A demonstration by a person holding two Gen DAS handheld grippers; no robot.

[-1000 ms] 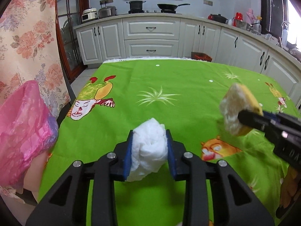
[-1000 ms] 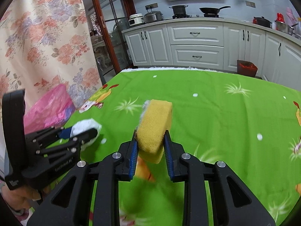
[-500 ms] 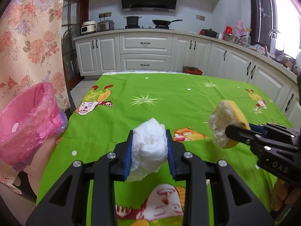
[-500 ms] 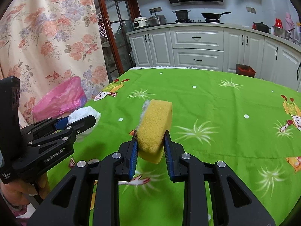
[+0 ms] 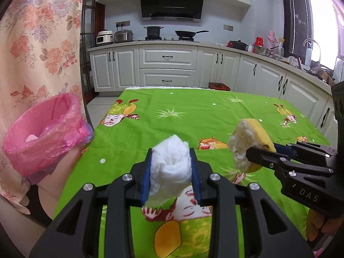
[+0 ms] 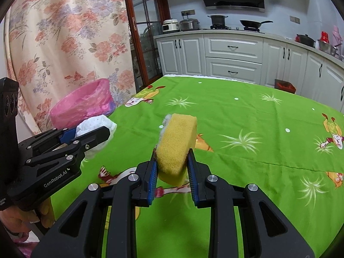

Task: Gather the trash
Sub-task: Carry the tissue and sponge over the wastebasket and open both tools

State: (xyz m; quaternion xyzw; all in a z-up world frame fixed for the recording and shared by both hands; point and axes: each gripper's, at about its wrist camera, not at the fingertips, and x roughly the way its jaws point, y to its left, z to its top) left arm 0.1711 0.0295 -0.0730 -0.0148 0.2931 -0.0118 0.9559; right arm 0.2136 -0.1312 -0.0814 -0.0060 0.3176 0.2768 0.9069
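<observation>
Here the yellow sponge [image 6: 177,144] stands on end, long axis tilted up and away — porous, a grey scrub layer on its left face, right gripper [image 6: 173,168] clenched on it above the green tablecloth [image 6: 247,116]. Crumpled white tissue [image 5: 172,163] — pinched upright in the left gripper [image 5: 172,176]. Both point downward near the table's left edge, beside the pink-lined bin [image 5: 43,135].

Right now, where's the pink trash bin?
The pink-lined trash bin sits off the left edge of the green tablecloth, by the floral curtain; in the right wrist view it's just behind the left gripper holding the white tissue.
</observation>
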